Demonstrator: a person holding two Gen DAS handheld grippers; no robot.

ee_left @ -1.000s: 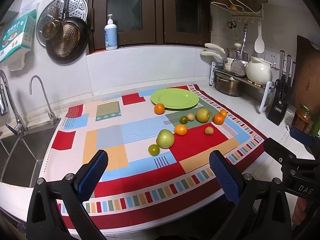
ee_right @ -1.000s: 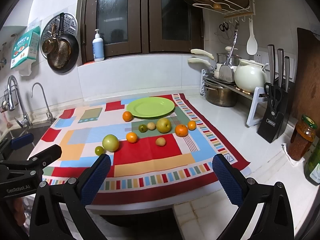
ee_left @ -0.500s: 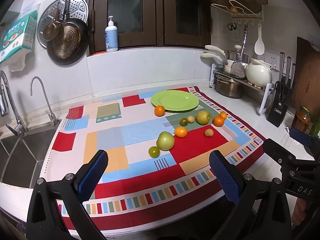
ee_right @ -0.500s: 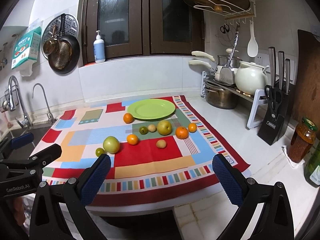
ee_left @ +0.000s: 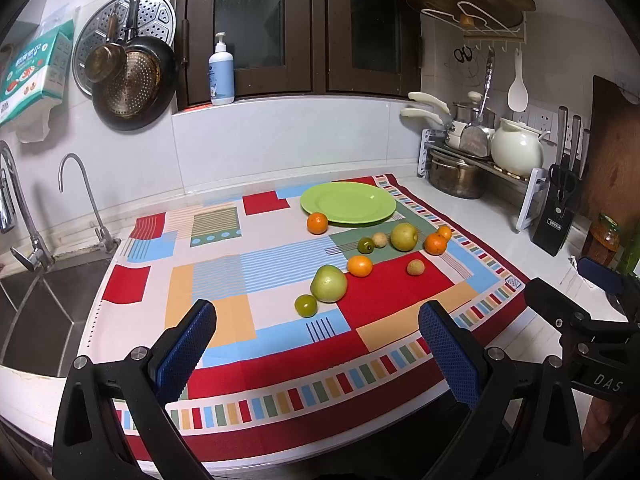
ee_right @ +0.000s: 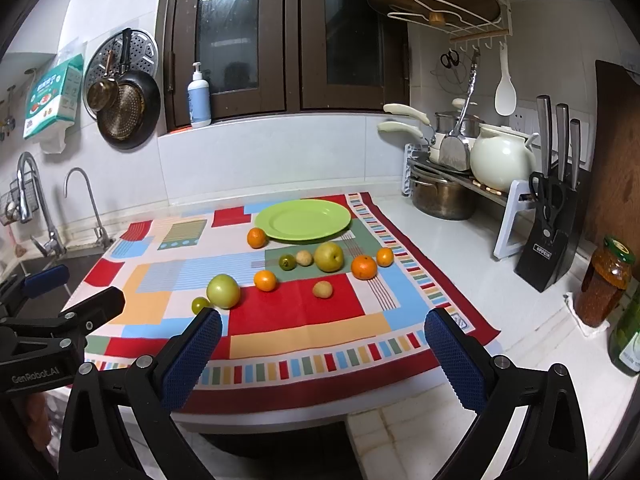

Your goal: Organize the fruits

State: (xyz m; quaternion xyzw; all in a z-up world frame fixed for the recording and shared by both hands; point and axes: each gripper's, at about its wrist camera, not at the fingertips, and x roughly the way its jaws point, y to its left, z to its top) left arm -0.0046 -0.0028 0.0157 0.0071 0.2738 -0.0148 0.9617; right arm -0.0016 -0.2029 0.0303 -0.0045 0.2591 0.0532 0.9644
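A patterned cloth [ee_left: 224, 276] covers my surface [ee_right: 460, 232], its near edge hanging over the front. At the cloth's far right corner sits the green plate [ee_left: 348, 203], bare. The fruits lie loose on the cloth in front of it: an orange [ee_left: 317, 223] touching the plate's near rim, a yellow pear [ee_left: 404, 236] with two oranges [ee_left: 435, 243] toward the cloth's right edge, and a big green apple [ee_left: 329, 283] with a small green fruit [ee_left: 306, 305] just beside it, nearest the front edge. A sink [ee_left: 44, 300] bounds the surface's left end; a pot rack [ee_right: 452, 188] and knife block [ee_right: 546, 236] stand along its right side. Nothing lies between me and the fruit. My left gripper [ee_left: 316, 348] and right gripper [ee_right: 322, 350] both hover level off the front edge, fingers spread wide, holding nothing.
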